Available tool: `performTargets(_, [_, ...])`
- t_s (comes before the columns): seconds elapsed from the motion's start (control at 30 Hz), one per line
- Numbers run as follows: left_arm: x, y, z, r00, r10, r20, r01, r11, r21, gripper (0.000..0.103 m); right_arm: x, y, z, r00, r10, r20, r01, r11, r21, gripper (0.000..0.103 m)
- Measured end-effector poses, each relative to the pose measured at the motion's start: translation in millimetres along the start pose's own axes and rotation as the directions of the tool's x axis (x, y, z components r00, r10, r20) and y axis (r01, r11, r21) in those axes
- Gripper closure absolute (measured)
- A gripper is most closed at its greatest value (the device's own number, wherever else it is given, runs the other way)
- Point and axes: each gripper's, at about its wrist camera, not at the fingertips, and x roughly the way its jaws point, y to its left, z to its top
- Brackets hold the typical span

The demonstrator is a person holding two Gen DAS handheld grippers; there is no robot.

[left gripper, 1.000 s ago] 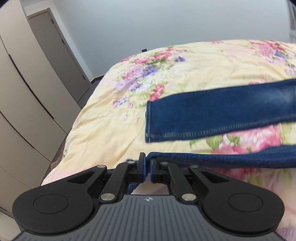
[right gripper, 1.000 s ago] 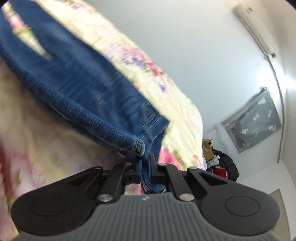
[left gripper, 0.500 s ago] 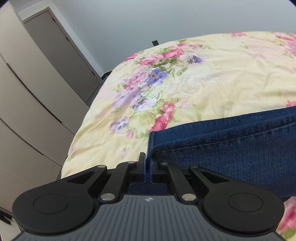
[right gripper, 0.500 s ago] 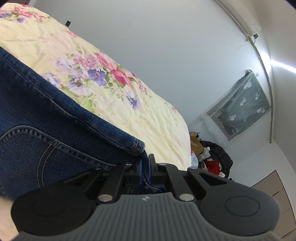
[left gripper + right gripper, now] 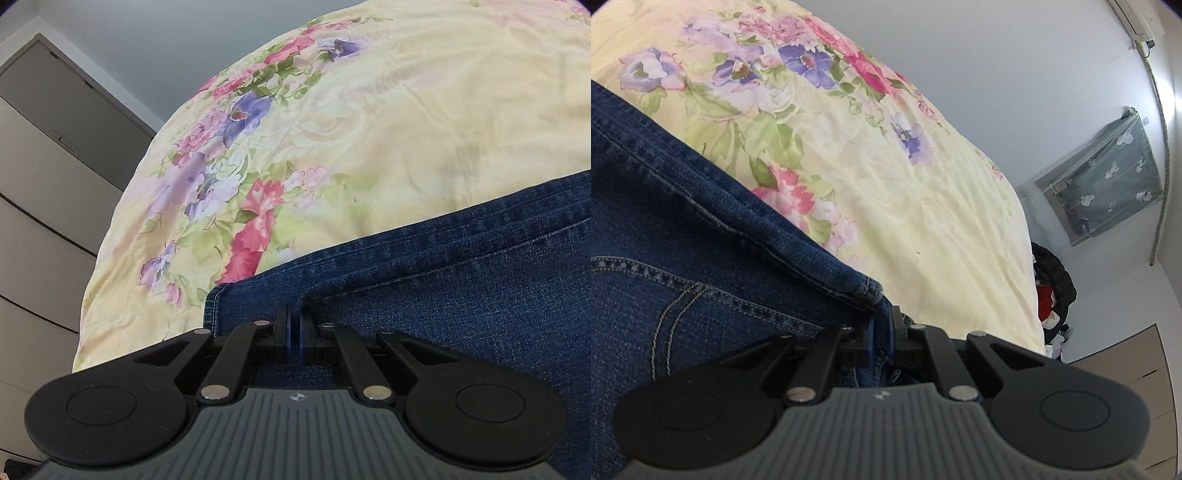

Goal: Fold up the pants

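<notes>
Pants (image 5: 461, 295) on bedspread (image 5: 369, 129), edge clamped in each hand-held gripper (image 5: 294, 325).

Dark blue denim pants (image 5: 461, 280), stitched back pocket showing, folded double, lying flat on floral bedspread (image 5: 388, 129)

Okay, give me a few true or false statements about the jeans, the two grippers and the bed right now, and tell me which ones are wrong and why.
1. The left gripper is shut on the jeans. True.
2. The right gripper hangs open, clear of the jeans. False: it is shut with denim pinched between its fingers.
3. The jeans lie on a floral bedspread. True.
4. The jeans are black. False: they are blue denim.
5. A stitched pocket seam shows in the right wrist view. True.
</notes>
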Motion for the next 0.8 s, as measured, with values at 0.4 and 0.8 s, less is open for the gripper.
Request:
performTargets(0.4, [-10.7, 19.5, 19.9, 0.999, -0.039, 0.035, 0.040, 0.999, -0.033, 0.099, -16.9, -11.7, 10.8, 0.993, -0.105, 0.052, 0.100, 0.992, 0.082, 0.103])
performTargets(0.8, [-11.8, 66.7, 10.3, 0.998, -0.006, 0.069, 0.013, 0.994, -0.107, 0.029, -15.5, -14.1, 9.6, 0.982, -0.190, 0.019, 0.185, 0.973, 0.138, 0.037])
